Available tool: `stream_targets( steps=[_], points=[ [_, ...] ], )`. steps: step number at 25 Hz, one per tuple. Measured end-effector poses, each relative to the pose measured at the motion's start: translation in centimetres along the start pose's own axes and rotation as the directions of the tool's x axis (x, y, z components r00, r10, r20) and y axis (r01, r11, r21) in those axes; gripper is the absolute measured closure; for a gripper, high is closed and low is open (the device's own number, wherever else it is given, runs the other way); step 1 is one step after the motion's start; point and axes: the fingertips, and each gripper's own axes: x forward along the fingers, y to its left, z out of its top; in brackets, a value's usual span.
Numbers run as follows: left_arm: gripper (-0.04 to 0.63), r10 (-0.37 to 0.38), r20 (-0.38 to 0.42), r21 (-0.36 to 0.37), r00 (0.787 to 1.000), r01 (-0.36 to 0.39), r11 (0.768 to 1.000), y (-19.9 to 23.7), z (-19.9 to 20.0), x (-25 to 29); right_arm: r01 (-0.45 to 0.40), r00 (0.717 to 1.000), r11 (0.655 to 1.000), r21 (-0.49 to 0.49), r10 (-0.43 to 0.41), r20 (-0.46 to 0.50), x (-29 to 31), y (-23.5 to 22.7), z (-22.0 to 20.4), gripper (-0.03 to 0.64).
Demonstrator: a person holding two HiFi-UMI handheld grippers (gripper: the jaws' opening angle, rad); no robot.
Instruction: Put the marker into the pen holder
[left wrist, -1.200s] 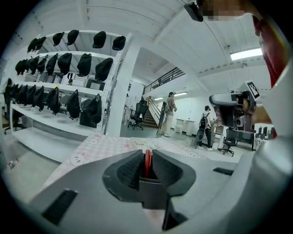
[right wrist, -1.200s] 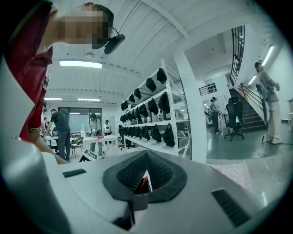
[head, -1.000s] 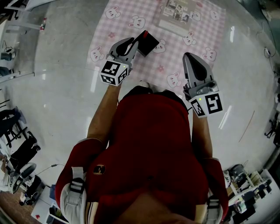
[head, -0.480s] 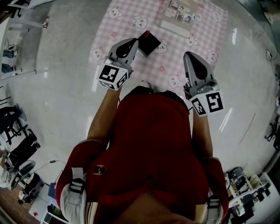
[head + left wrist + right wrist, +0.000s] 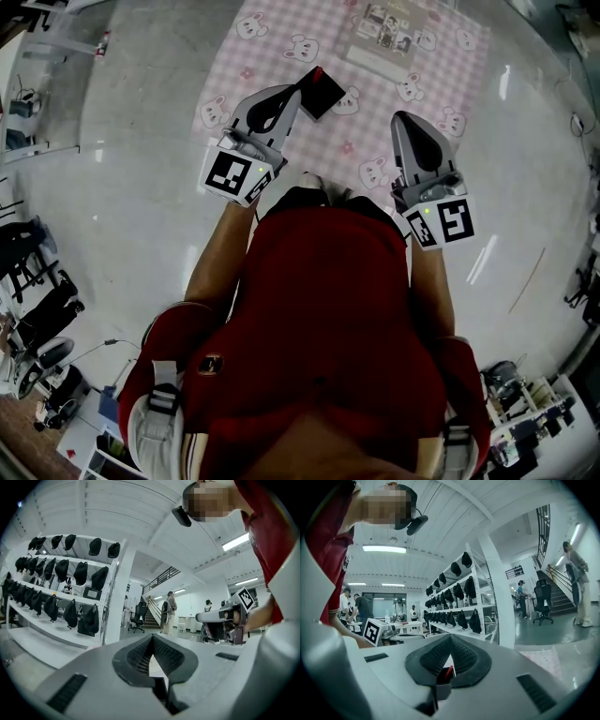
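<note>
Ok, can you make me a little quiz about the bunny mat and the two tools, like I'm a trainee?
1. True or false: the red marker stands in the black pen holder.
2. What does the pen holder rest on? A) a chair B) the pink bunny mat C) a shelf
3. Fill in: the jaws of the left tool and the right tool are both ____, with nothing gripped.

Key: 1 true; 2 B; 3 shut.
</note>
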Motion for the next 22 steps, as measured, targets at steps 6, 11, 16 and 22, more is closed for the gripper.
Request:
stream_targets(
  steps=[6,11,16,22],
  points=[
    [0.589,0.014,0.024,0.017,1.0,-0.014,1.0,-1.2,1.6,0.0,-0.019,1.0,1.0,-0.016,0.019,0.004,-0.6,-0.5,0.4,0.618],
    [0.589,0.032,0.029,0.03,0.999,-0.032,0.999,-2.3,2.5,-0.2,-0.044,0.999,0.999,-0.023,0.045,0.017,-1.2,-0.6,1.1,0.618],
    [0.589,0.05,0.037,0.043,0.998,-0.052,0.998,-3.3,3.2,-0.3,-0.07,0.997,0.997,-0.033,0.071,0.032,-2.0,-0.7,1.8,0.618],
    [0.589,0.062,0.044,0.06,0.997,-0.064,0.996,-4.6,3.7,-0.3,-0.078,0.995,0.996,-0.035,0.08,0.054,-2.9,-1.3,2.1,0.618]
  ],
)
